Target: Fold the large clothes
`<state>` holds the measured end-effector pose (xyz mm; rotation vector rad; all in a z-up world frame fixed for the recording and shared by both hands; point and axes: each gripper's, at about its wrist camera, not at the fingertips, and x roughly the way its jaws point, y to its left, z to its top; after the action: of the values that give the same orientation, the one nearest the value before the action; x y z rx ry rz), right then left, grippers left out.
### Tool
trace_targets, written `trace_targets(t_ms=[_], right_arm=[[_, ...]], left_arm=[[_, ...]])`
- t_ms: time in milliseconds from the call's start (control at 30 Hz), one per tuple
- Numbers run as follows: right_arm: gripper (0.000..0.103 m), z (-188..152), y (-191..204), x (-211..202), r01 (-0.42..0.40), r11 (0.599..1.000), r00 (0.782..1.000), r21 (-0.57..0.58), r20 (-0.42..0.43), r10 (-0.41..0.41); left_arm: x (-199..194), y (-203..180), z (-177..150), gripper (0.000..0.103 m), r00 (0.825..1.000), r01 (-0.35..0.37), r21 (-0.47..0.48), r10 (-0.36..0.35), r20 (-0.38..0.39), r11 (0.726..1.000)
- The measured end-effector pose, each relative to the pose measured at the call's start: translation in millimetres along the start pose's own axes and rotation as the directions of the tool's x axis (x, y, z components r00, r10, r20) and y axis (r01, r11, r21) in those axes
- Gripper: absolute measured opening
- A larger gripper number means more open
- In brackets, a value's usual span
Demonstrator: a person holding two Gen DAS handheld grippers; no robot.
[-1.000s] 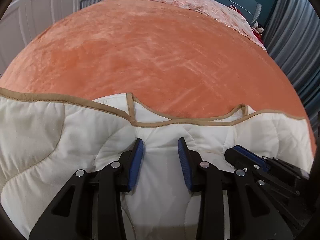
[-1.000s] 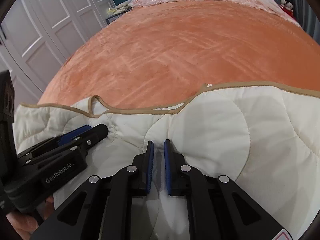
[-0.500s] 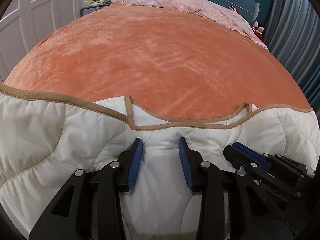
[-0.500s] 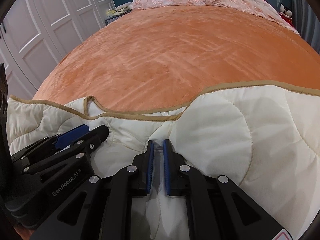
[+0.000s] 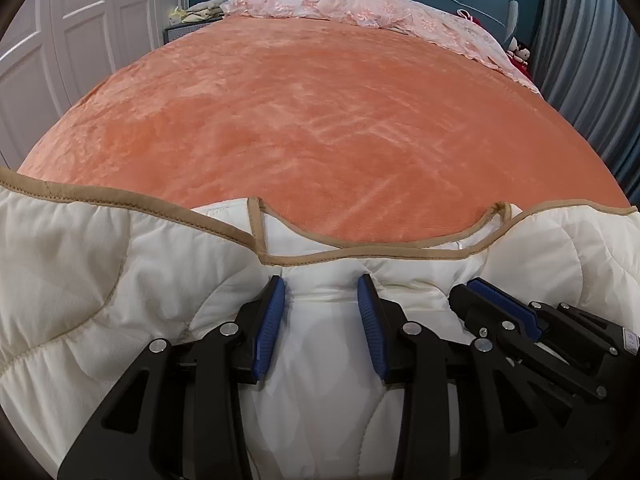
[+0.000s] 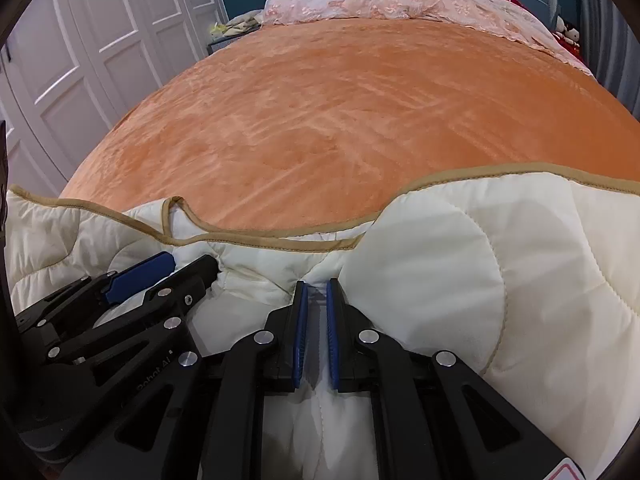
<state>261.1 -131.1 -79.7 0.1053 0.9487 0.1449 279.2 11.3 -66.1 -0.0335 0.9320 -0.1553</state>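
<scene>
Cream quilted cover gathered at the near edge of the bed

The quilted cover point(image 5: 100, 280) is off-white padded cloth stitched in wavy, scalloped lines and bound all round with a tan trim point(image 5: 360, 258). It lies bunched along the near side of the orange bedspread point(image 5: 320, 128), its bound edge running across both views in a dipping line. Near the middle the cloth is puckered into gathers, and a layer underneath shows as a whiter strip beyond the trim. At two places the trim folds back on itself into a small upright loop point(image 6: 176, 204). To the right the cover spreads smoother, one large rounded quilted panel point(image 6: 432, 272) lying on top.
</scene>
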Motion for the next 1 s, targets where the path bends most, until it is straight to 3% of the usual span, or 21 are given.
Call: trace_targets(t_ms=[200, 267, 300, 367, 500, 667, 833, 1000], right_arm=[[0.000, 3.9, -9.7, -10.4, -0.015, 0.998, 0.999, 0.062, 0.035, 0.013], [0.004, 3.9, -25.0, -44.5, 0.062, 0.984, 0.990, 0.170, 0.113, -0.082], [0.014, 1.0, -31.2, -64.9, 0.065, 0.974, 0.982, 0.215, 0.161, -0.101], [0.017, -10.4, -39.2, -107.0, 0.031, 0.969, 0.972, 0.245, 0.219, -0.087], [0.017, -45.6, -34.6, -135.2, -0.041, 0.974, 0.993, 0.225, 0.115, 0.015], [0.017, -84.8, 0.7, -134.2, -0.091, 0.984, 0.996, 0.151, 0.012, 0.090], [0.017, -101.8, 27.0, -114.1, -0.014, 0.998, 1.000, 0.053, -0.027, 0.015], [0.016, -106.7, 19.3, -101.0, -0.036, 0.996, 0.999, 0.078, -0.037, 0.039]], left_arm=[[-5.7, -2.4, 3.5, 0.037, 1.000, -0.012, 0.005, 0.012, -0.010, 1.000], [-20.1, 5.8, 8.0, 0.037, 1.000, -0.001, -0.039, -0.001, -0.027, 0.999], [-31.6, 13.1, 8.0, 0.038, 1.000, 0.004, -0.079, -0.006, -0.024, 0.997], [-64.2, 30.4, 0.2, 0.039, 1.000, 0.028, -0.158, -0.029, -0.005, 0.987], [-112.7, 34.8, -36.3, 0.039, 1.000, 0.026, -0.144, -0.028, -0.011, 0.989], [-139.4, 15.0, -86.0, 0.039, 0.999, 0.024, -0.115, -0.029, -0.041, 0.993], [-136.7, 5.3, -101.6, 0.040, 0.999, -0.021, -0.075, 0.019, -0.033, 0.997], [-127.5, 4.8, -107.9, 0.040, 0.999, -0.030, -0.081, 0.028, -0.030, 0.996]])
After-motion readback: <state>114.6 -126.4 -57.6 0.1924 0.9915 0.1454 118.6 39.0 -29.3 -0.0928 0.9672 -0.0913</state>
